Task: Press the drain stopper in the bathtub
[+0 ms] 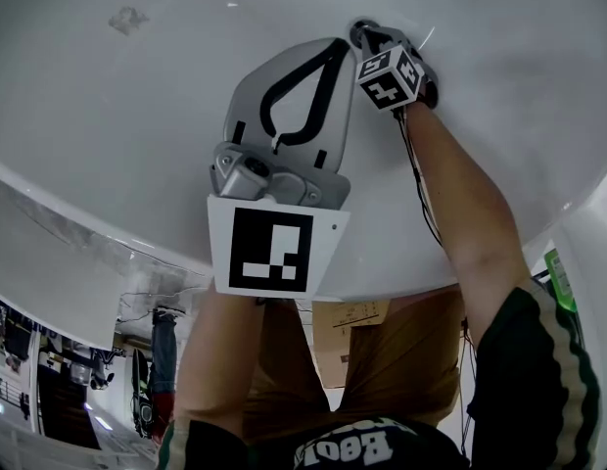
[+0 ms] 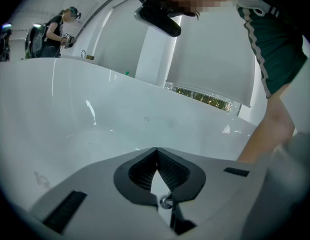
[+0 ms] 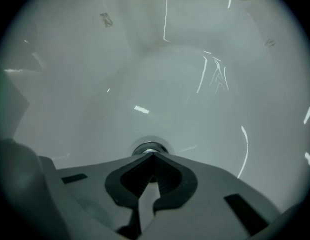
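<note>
The chrome drain stopper (image 3: 147, 147) sits in the floor of the white bathtub (image 3: 160, 79). My right gripper (image 3: 153, 155) is shut, and its joined tips rest right at the stopper's near edge; whether they touch it I cannot tell. In the head view the right gripper (image 1: 374, 39) reaches deep into the tub, its marker cube (image 1: 390, 74) covering most of it and hiding the drain. My left gripper (image 1: 340, 43) hangs shut and empty above the tub floor, beside the right one. In its own view the left gripper (image 2: 156, 150) points at the bare tub wall (image 2: 120, 114).
The tub rim (image 1: 108, 233) curves across the near side. A green bottle (image 1: 559, 278) stands at the right rim, and a cardboard box (image 1: 350, 315) lies on the floor outside. My right forearm (image 2: 267, 129) shows at the right. Another person (image 2: 57, 26) stands far off.
</note>
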`<move>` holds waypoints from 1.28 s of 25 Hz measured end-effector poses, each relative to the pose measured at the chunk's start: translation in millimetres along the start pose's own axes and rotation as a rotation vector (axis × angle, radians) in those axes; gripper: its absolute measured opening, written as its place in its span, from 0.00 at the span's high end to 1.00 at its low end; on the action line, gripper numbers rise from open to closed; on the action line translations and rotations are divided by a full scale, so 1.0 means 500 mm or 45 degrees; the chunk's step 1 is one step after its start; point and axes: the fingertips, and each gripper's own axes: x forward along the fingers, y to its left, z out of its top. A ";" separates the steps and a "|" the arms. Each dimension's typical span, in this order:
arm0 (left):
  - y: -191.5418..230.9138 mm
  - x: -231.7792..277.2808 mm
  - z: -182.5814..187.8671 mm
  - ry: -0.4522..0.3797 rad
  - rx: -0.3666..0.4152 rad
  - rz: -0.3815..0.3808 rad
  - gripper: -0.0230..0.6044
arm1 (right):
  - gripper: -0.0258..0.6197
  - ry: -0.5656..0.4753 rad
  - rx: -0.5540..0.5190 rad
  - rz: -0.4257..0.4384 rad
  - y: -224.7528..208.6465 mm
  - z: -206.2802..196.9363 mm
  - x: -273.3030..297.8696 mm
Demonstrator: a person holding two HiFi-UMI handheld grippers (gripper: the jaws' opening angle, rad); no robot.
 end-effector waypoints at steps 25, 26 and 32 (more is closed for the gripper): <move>0.001 0.028 -0.024 0.070 0.004 0.004 0.95 | 0.94 0.140 -0.133 0.042 0.007 -0.021 0.021; 0.003 0.028 -0.027 0.079 0.003 0.003 0.95 | 0.94 0.126 -0.131 0.035 0.007 -0.020 0.016; 0.006 0.031 -0.039 0.105 0.014 -0.004 0.95 | 0.94 0.058 -0.157 0.027 0.013 -0.018 0.009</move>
